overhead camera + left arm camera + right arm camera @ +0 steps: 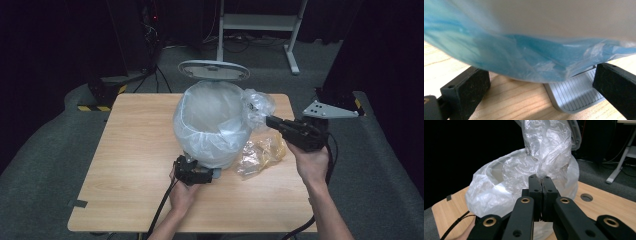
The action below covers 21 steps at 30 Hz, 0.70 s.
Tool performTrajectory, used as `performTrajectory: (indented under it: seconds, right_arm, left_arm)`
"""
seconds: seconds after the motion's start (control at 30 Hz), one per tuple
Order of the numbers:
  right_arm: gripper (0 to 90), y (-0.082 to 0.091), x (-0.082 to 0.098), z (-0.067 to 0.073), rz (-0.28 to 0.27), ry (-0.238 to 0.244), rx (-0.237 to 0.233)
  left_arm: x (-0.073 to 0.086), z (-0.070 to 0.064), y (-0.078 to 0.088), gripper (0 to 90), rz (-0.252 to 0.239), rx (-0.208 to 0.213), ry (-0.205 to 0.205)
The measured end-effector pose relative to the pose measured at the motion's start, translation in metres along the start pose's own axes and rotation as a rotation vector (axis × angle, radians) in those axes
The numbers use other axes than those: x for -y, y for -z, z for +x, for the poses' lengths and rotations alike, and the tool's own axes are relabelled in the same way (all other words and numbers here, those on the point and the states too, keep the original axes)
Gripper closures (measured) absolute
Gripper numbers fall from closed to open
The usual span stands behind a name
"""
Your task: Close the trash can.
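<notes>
The step in hand looks like lining the round grey pedal bin (220,162) with the thin clear plastic bag (212,122). The right gripper (270,120), just right of the bin's rim, pinches a gathered bag edge (541,173); next it probably must stretch that edge over the rim. The left gripper (202,176) stands unclenched at the bin's foot, astride its ribbed pedal (576,93).

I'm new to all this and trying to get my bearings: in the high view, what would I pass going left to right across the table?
Bare wooden table → left hand-held gripper → bin lined with a clear bag → crumpled yellowish wrapper → right hand-held gripper, pinching the bag's edge.
</notes>
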State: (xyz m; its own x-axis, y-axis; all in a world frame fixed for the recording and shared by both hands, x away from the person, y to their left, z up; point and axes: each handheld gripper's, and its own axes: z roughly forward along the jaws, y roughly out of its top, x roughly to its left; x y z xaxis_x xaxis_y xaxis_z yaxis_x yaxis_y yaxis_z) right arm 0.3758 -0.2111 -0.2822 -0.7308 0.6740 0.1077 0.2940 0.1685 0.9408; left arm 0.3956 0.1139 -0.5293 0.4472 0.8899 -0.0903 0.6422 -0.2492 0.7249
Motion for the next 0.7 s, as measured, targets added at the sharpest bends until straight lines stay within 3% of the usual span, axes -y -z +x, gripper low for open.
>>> performTrajectory:
  seconds: [0.7]
  right_arm:
    - [88.6,-0.057,-0.032,0.012,0.055,0.023,-0.079]
  left_arm:
    - [0.0,0.0,0.0,1.2,0.006,-0.002,-0.006]
